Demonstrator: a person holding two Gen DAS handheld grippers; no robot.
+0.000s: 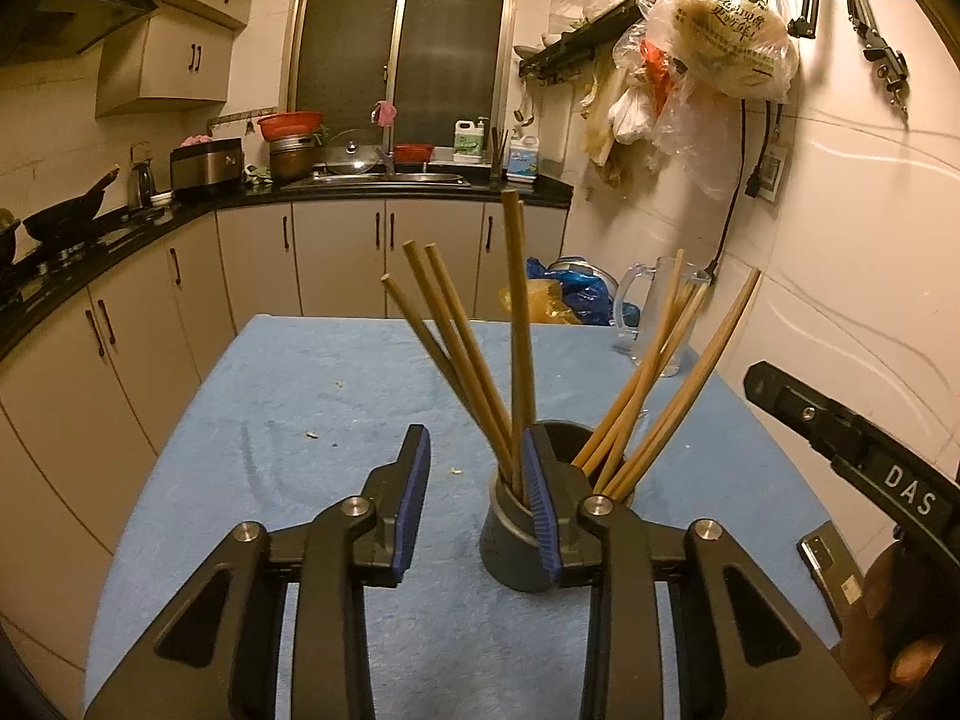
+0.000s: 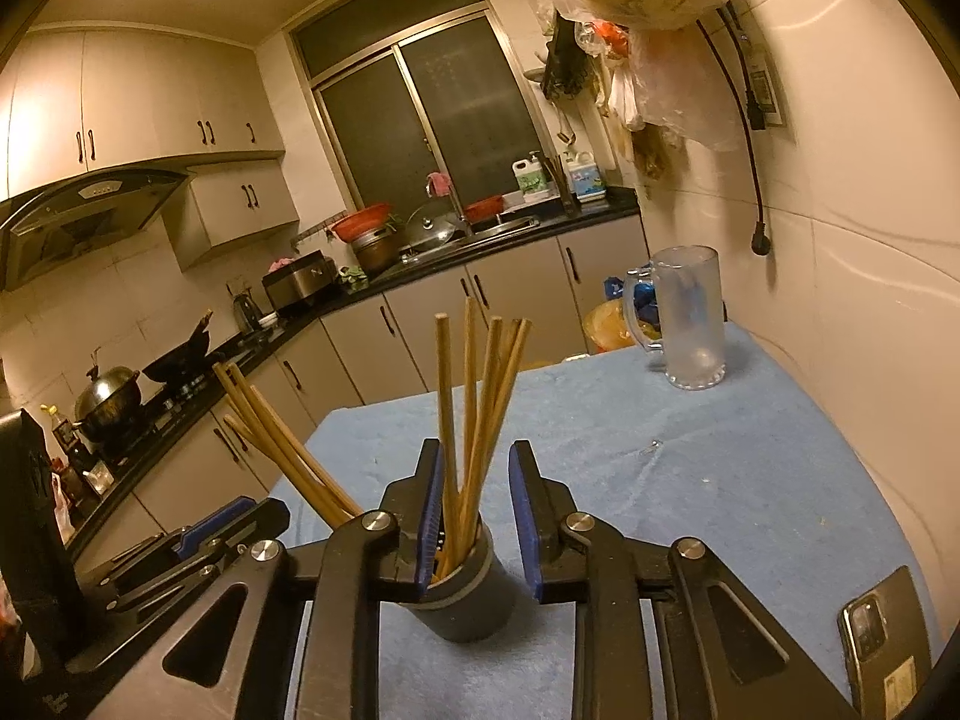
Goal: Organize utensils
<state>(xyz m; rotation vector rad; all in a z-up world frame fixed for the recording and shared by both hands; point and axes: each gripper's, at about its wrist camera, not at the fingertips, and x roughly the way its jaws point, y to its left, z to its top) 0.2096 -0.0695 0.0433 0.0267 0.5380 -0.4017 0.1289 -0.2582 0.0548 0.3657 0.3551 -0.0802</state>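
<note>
The left gripper [image 1: 477, 501] has its fingers apart with nothing between them; its right finger stands in front of the rim of the dark cup [image 1: 516, 546], just at the nearest chopstick. The right gripper [image 2: 477, 519] also has its fingers apart, one on each side of the cup [image 2: 465, 600], with several chopsticks [image 2: 474, 420] rising between the blue pads without being pinched. The cup stands upright on the blue cloth [image 1: 336, 396] that covers the table, and the wooden chopsticks [image 1: 519, 324] in it fan out left and right. A phone [image 2: 882, 642] lies on the cloth at the near right edge. Further back, near the wall, stands an empty glass mug [image 2: 690, 324]. Beyond the table runs the kitchen counter [image 1: 384, 189] with the sink.
</note>
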